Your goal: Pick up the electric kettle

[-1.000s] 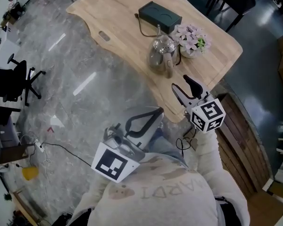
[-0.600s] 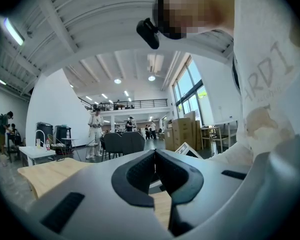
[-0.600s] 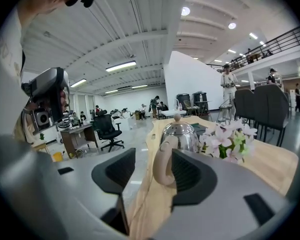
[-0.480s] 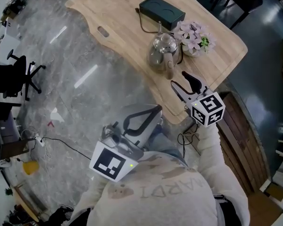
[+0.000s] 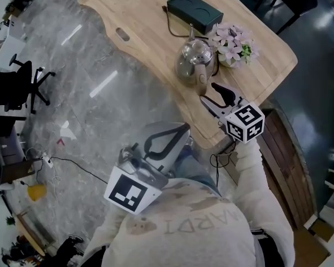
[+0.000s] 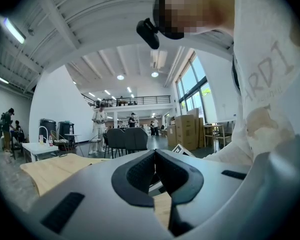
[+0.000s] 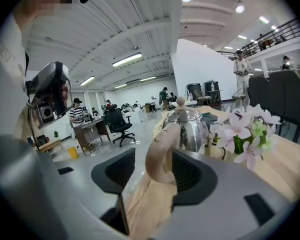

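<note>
closest to the camera, in the head view, is the person's light sweater (image 5: 178, 227). just in front of it the left tool (image 5: 175, 135) is kept low, above the grey floor (image 5: 94, 127) and not over the surface (image 5: 139, 21). in the left gripper view the left tool (image 6: 154, 156) has its two dark pads pressed together, and nothing is between them.

the right tool (image 5: 209, 93) is more forward, at the near edge of the wooden surface, with its marker cube (image 5: 244, 122) toward the person. its jaws are apart. in the right gripper view the beige handle (image 7: 160, 154) of the electric kettle (image 7: 186, 126) stands between the pads of the right tool (image 7: 152, 171). a small gap shows on the left side of the handle, so the jaws are not closed on it; on the right side i cannot tell if the pad touches it.

the electric kettle (image 5: 193, 60) stands upright on the surface, just behind the right tool, with its handle (image 5: 200, 81) turned to the tool. its body is shiny metal and the lid has a round knob.

just beside the kettle, on its right, is a bunch of pale pink flowers (image 5: 234, 43). behind both lies a dark green flat box (image 5: 193, 11), and a dark cable (image 5: 170, 29) goes from it toward the kettle.

far on the left, on the floor, stands a black office chair (image 5: 19, 90).
</note>
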A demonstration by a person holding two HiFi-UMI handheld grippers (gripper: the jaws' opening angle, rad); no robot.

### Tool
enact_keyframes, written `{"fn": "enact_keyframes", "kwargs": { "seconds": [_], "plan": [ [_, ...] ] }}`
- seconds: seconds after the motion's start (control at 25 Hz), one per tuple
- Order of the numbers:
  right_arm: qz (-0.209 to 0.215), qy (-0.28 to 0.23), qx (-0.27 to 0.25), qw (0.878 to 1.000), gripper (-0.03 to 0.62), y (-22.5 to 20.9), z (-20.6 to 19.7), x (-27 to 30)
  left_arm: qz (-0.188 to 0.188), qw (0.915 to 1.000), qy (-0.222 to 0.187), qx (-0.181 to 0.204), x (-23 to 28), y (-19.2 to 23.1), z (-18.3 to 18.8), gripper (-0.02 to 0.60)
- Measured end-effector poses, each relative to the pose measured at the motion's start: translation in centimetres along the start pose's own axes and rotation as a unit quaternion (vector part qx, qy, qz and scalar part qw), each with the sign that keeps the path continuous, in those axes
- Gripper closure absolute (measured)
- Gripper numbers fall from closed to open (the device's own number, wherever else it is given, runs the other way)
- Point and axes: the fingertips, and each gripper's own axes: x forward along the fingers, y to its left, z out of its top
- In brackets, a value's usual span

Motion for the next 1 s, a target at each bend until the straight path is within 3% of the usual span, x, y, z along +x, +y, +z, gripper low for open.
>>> {"fn": "enact_keyframes", "kwargs": {
  "seconds": [1.0],
  "plan": [
    [0.126, 0.045, -0.011, 0.991, 0.381, -0.5, -1.0, 4.1, 0.025, 0.9992, 0.027, -0.018, 2.7, 3.1, -2.2, 0.568]
  ]
}}
